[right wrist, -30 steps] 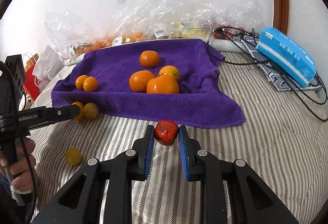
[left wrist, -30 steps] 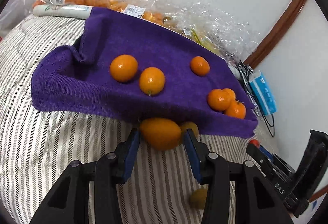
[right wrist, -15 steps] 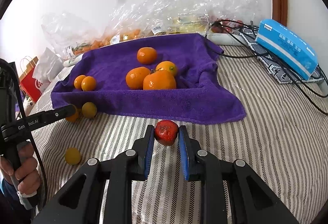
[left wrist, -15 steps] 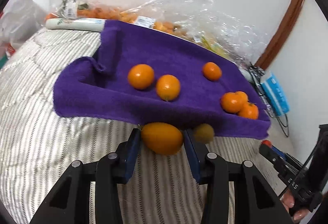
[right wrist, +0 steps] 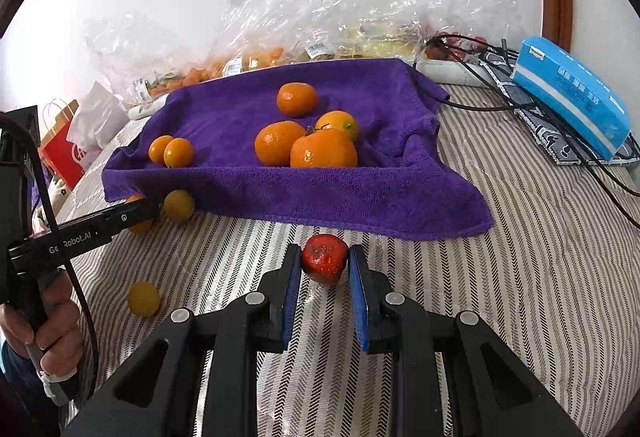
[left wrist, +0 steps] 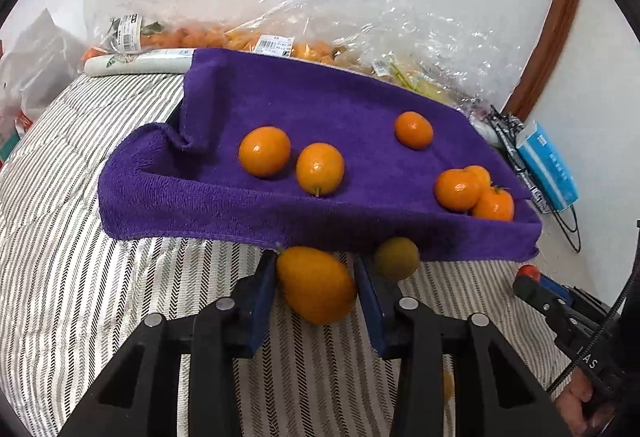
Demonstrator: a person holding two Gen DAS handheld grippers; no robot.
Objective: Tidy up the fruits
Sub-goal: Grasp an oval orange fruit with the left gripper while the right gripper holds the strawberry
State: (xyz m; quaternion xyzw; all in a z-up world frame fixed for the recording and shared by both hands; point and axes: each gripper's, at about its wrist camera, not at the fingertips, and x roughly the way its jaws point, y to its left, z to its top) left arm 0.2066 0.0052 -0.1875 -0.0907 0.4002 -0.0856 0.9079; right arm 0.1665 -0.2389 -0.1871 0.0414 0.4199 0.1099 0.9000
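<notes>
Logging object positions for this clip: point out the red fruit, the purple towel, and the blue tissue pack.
red fruit (right wrist: 324, 263), right wrist view, centre of its front face between the fingers.
purple towel (right wrist: 344, 193), right wrist view, bare front fold.
blue tissue pack (right wrist: 568, 89), right wrist view, middle of its top face.

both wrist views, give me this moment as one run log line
left gripper: shut on orange kumquat | right gripper: shut on red fruit | purple towel: six orange fruits on it
</notes>
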